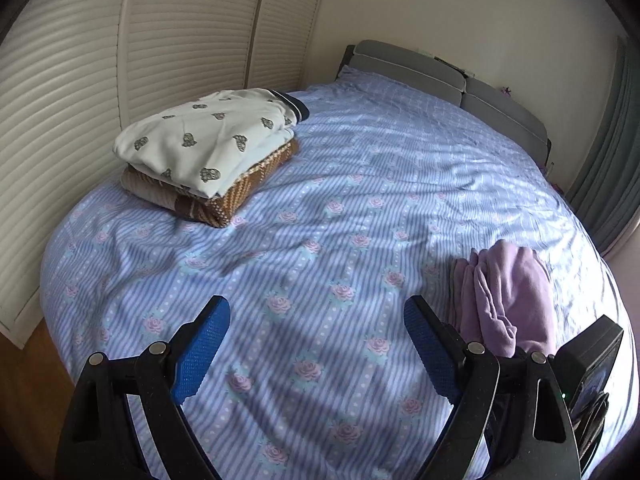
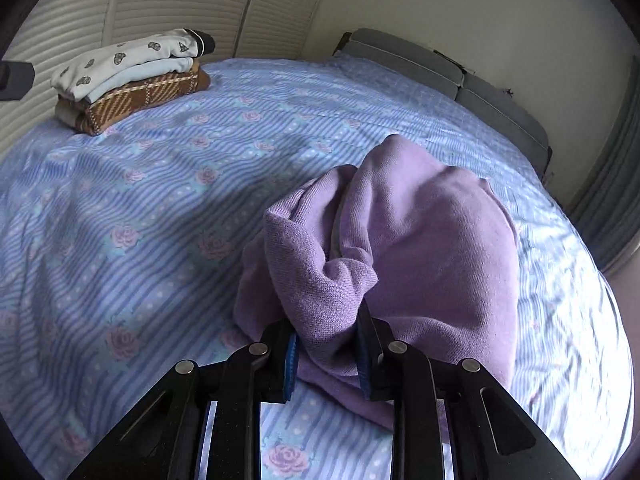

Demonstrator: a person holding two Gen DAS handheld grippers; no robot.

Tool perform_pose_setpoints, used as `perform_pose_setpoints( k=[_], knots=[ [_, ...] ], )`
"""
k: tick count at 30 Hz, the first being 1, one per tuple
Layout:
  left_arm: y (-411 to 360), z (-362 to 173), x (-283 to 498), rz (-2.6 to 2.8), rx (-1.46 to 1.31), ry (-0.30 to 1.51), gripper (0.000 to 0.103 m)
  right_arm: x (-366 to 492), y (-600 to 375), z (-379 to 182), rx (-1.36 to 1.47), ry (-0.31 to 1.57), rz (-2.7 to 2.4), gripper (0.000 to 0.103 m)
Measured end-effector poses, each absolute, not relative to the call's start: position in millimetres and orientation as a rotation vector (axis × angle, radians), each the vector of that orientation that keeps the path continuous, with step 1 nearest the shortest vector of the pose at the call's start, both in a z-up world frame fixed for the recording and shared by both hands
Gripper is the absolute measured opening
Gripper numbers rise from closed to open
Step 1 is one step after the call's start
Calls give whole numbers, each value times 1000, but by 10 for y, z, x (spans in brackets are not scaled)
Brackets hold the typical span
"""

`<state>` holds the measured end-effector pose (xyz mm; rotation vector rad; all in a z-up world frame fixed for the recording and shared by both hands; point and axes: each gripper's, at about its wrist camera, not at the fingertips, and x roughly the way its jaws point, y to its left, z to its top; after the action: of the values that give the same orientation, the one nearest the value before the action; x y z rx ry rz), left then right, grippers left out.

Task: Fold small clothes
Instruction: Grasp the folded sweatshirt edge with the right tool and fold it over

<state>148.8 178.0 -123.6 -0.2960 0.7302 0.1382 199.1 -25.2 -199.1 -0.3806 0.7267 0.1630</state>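
Observation:
A lilac knit garment [image 2: 420, 240] lies bunched on the blue striped bedspread [image 2: 140, 208]. My right gripper [image 2: 328, 344] is shut on a thick fold of its near edge, the fabric squeezed between the blue pads. In the left wrist view the same garment [image 1: 508, 296] lies at the right, with the right gripper's body [image 1: 592, 364] beside it. My left gripper [image 1: 316, 344] is open and empty, hovering over bare bedspread [image 1: 304, 232] to the left of the garment.
A stack of folded clothes, a white printed piece [image 1: 208, 140] on a brown woven one [image 1: 224, 200], sits at the bed's far left; it also shows in the right wrist view [image 2: 132, 76]. Louvred doors [image 1: 80, 80] stand left, a grey headboard [image 1: 440, 76] behind, curtains [image 1: 616, 168] right.

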Motion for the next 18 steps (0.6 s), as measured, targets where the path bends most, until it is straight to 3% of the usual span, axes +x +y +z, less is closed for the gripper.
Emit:
perform_pose_setpoints(
  k=[3, 9, 15, 18],
  knots=[
    [1625, -1202, 1545, 93, -265, 741, 89, 1979, -358, -1857, -312, 712, 191, 34],
    [1284, -985, 1646, -22, -227, 705, 89, 1682, -695, -1510, -161, 621, 217, 65],
    [773, -859, 1859, -227, -202, 695, 86, 1486, -1304, -1338, 48, 610, 182, 66],
    [459, -936, 2015, -312, -148, 735, 68, 1455, -1589, -1349, 93, 616, 134, 66]
  ],
)
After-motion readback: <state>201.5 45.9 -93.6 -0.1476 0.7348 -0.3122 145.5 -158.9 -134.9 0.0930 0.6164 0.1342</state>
